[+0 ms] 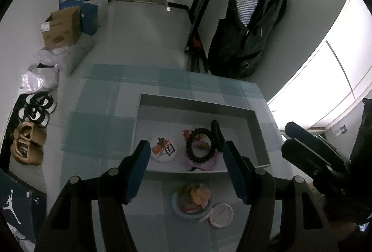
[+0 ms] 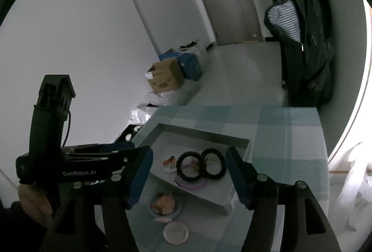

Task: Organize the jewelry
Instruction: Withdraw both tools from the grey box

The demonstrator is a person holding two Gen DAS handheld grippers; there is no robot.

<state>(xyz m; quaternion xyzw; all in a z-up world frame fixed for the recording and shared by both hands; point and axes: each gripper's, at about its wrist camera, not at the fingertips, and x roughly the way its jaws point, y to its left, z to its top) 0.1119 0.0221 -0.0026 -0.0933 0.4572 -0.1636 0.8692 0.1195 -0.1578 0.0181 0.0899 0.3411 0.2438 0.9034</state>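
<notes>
A shallow grey tray (image 1: pixel 197 104) (image 2: pixel 204 133) sits on a checked tablecloth. In it lie a black beaded bracelet (image 1: pixel 187 145) (image 2: pixel 179 166), a second black bracelet (image 1: pixel 217 133) (image 2: pixel 224 166) leaning against it, a pink ring-shaped band (image 1: pixel 204 167) (image 2: pixel 190 185) and a round printed badge (image 1: pixel 162 149) (image 2: pixel 169 163). In front of the tray stand a small bowl (image 1: pixel 191 203) (image 2: pixel 165 204) of orange pieces and a white lid (image 1: pixel 220 214) (image 2: pixel 175 232). My left gripper (image 1: pixel 186 149) hovers open above the tray's near edge, holding nothing. My right gripper (image 2: pixel 189 156) is also open and empty above the tray.
The right gripper's body (image 1: pixel 307 145) shows at the right of the left wrist view; the left gripper's body (image 2: pixel 76 159) is at the left of the right wrist view. A dark coat (image 1: pixel 251 31) hangs beyond the table. Cardboard box (image 1: pixel 61 27) and shoes (image 1: pixel 34 110) lie on the floor.
</notes>
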